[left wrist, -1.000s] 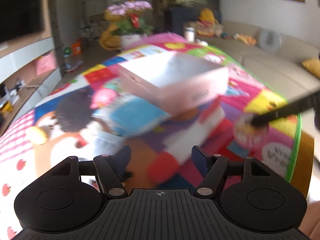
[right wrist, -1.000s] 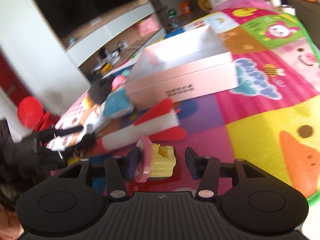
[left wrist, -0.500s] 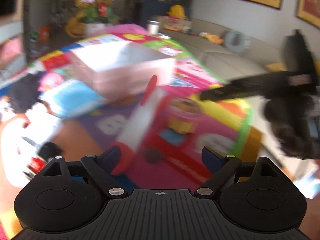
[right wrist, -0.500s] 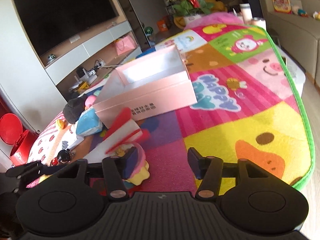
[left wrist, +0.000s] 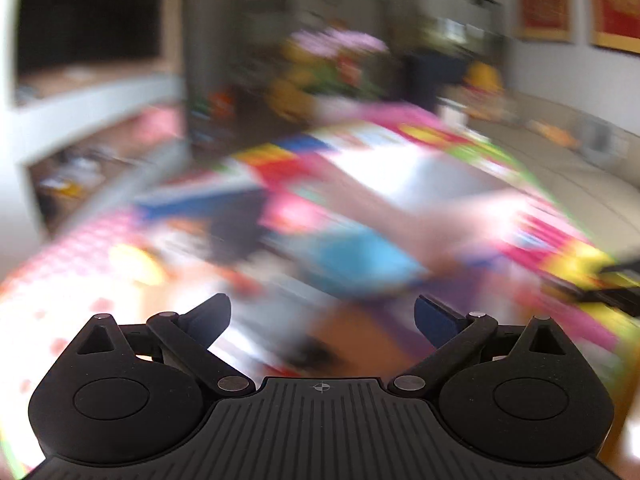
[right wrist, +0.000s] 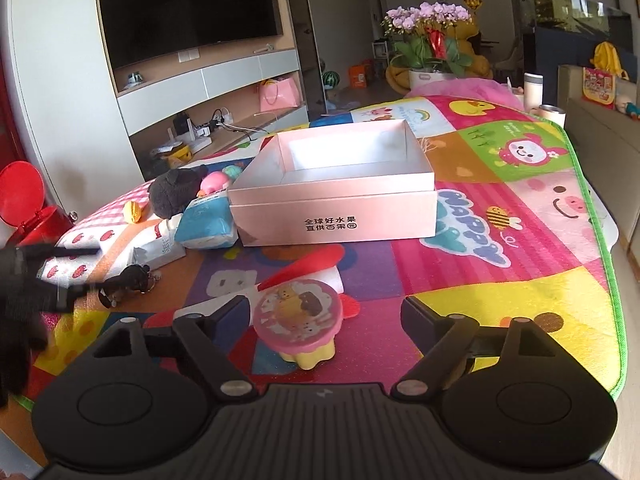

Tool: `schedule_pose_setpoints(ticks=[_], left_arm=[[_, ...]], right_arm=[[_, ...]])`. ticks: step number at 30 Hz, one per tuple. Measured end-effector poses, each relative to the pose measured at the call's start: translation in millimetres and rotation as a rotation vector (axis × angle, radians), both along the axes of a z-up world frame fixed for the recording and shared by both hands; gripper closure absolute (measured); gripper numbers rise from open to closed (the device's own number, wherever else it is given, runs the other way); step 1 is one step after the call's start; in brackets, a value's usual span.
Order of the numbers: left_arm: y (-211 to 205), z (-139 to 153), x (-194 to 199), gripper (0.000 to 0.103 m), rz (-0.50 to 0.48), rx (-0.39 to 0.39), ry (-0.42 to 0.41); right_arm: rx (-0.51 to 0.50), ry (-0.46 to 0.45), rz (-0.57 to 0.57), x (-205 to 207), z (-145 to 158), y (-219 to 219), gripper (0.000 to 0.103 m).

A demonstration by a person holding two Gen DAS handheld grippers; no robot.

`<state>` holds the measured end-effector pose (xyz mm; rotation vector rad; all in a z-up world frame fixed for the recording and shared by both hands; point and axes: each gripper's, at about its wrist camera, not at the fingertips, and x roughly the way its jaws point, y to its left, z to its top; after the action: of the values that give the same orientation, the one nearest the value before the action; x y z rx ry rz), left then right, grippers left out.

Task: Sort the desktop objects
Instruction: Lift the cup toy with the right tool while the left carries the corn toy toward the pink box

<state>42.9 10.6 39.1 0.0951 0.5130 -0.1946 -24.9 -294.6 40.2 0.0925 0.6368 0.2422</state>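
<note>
A bright cartoon-patterned play mat point(right wrist: 500, 280) covers the surface. On it, a round pink-lidded, yellow-based toy container point(right wrist: 299, 322) stands between the spread, empty fingers of the right gripper point(right wrist: 324, 314). Behind lies a red-and-white foam rocket point(right wrist: 308, 270), then an open pink cardboard box point(right wrist: 336, 196). The left gripper point(left wrist: 322, 314), view blurred, is spread wide, empty.

Left gripper point(left wrist: 322, 316) matte black, ribbed housing, round side discs, silver pivot screws, blue-faced fingers point(left wrist: 434, 316), right gripper point(right wrist: 322, 320) matching black with dark fingers point(right wrist: 420, 318)
</note>
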Motion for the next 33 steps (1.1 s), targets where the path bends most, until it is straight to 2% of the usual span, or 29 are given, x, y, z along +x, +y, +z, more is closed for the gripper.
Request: schedule_pose_setpoints(ticks=[2, 3, 7, 9, 13, 14, 15, 16, 17, 23, 27, 31, 33], left_arm=[[25, -3, 29, 0.002, 0.111, 0.059, -0.030], [38, -6, 45, 0.002, 0.151, 0.075, -0.017], [74, -27, 107, 0.004, 0.240, 0.033, 0.106], [82, -34, 128, 0.017, 0.292, 0.012, 0.143], [85, -44, 154, 0.030, 0.335, 0.027, 0.160], [87, -47, 156, 0.043, 0.339, 0.037, 0.164], [88, -49, 158, 0.052, 0.337, 0.038, 0.170], [89, -49, 158, 0.056, 0.332, 0.031, 0.167], [88, -49, 157, 0.069, 0.330, 0.033, 0.168], [75, -33, 119, 0.070, 0.242, 0.097, 0.109], [57, -14, 77, 0.069, 0.156, 0.103, 0.072], [38, 5, 38, 0.069, 0.079, 0.046, 0.059], [23, 11, 16, 0.069, 0.009, 0.014, 0.051]], right_arm=[[-0.004, 0.002, 0.006, 0, -1, 4, 0.020], [-0.007, 0.005, 0.009, 1, -2, 6, 0.020], [-0.034, 0.021, 0.010, 3, -8, 15, 0.020], [-0.046, 0.031, 0.007, 4, -11, 19, 0.020], [-0.054, 0.040, 0.004, 5, -13, 21, 0.020], [-0.056, 0.042, 0.005, 6, -13, 21, 0.020], [-0.059, 0.042, 0.005, 7, -13, 22, 0.020], [-0.061, 0.042, 0.005, 8, -14, 22, 0.020], [-0.062, 0.040, 0.006, 10, -14, 23, 0.020], [-0.078, 0.021, 0.037, 18, -16, 29, 0.020], [-0.095, 0.021, 0.067, 24, -21, 36, 0.020], [-0.112, 0.021, 0.072, 25, -26, 38, 0.020], [-0.120, 0.016, 0.066, 23, -27, 35, 0.020]])
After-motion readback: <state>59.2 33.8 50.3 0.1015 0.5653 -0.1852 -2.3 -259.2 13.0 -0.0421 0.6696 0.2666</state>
